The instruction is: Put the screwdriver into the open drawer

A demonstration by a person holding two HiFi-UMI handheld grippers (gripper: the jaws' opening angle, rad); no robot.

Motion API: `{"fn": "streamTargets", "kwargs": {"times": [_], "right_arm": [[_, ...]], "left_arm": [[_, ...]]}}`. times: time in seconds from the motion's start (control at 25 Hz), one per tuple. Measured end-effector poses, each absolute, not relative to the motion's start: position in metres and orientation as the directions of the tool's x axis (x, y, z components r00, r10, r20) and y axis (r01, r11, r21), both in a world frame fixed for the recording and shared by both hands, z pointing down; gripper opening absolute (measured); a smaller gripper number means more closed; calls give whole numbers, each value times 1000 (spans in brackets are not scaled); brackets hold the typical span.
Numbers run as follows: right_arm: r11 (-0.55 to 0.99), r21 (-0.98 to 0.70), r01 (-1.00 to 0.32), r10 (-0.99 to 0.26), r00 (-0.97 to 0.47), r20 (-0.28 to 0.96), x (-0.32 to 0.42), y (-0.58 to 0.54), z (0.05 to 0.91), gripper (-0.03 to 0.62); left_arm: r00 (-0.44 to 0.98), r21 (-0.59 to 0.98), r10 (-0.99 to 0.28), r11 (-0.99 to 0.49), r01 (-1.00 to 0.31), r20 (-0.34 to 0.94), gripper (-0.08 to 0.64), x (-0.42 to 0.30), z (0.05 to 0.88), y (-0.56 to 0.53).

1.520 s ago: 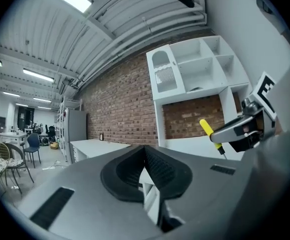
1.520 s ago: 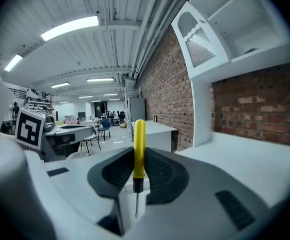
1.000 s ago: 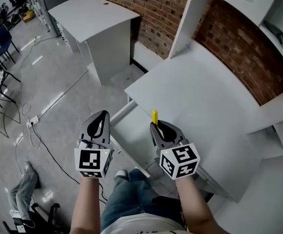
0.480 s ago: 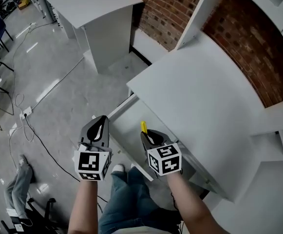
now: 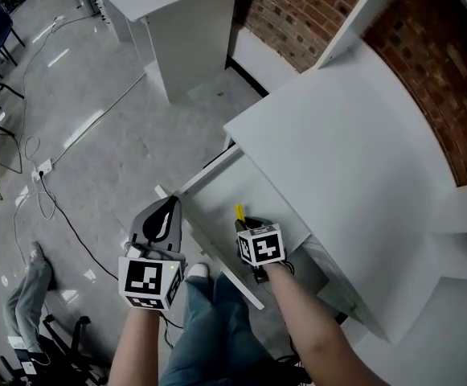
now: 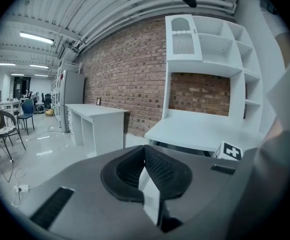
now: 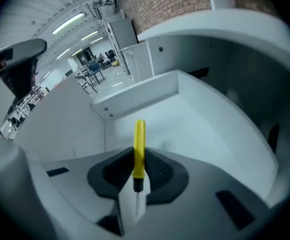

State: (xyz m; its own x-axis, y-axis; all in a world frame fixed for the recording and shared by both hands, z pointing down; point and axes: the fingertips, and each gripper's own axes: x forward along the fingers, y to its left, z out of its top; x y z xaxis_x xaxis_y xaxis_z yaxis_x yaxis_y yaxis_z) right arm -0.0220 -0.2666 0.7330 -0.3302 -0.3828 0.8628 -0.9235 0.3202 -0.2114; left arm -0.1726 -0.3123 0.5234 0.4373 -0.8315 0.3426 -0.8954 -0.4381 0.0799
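A yellow-handled screwdriver (image 7: 139,151) stands between the jaws of my right gripper (image 7: 138,169), which is shut on it, handle pointing forward. In the head view the right gripper (image 5: 245,223) hangs over the open white drawer (image 5: 209,195) under the desk, with the screwdriver (image 5: 239,211) sticking out above the drawer's floor. In the right gripper view the drawer's inside (image 7: 194,129) fills the scene ahead. My left gripper (image 5: 162,215) is held outside the drawer's front, to its left, shut with nothing in it; its closed jaws show in the left gripper view (image 6: 147,176).
A white desk top (image 5: 346,159) overhangs the drawer, with a brick wall (image 5: 434,63) behind. A second white desk (image 5: 177,6) stands at the far left. Cables (image 5: 48,191) lie on the grey floor. The person's legs (image 5: 209,328) are below the drawer front.
The right gripper has moved down and toward the left, from the desk's edge to over the open drawer, carrying the screwdriver. The left gripper has stayed about where it was.
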Motion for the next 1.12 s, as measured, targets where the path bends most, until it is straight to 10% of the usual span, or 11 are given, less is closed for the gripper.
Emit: {"fn": "streamTargets", "kwargs": {"times": [0.92,1.12], "right_arm": [[231,-127,-965,-323,-199,925,-9,-275,762,98],[274,-127,-953,-380,-229,896,-5,-270,718,12]], "left_arm": [[460,79,-819,-463,-883,343,12,-180,518,-310],[477,71,-815,-482,-873,330,12,-171,495,-308]]}}
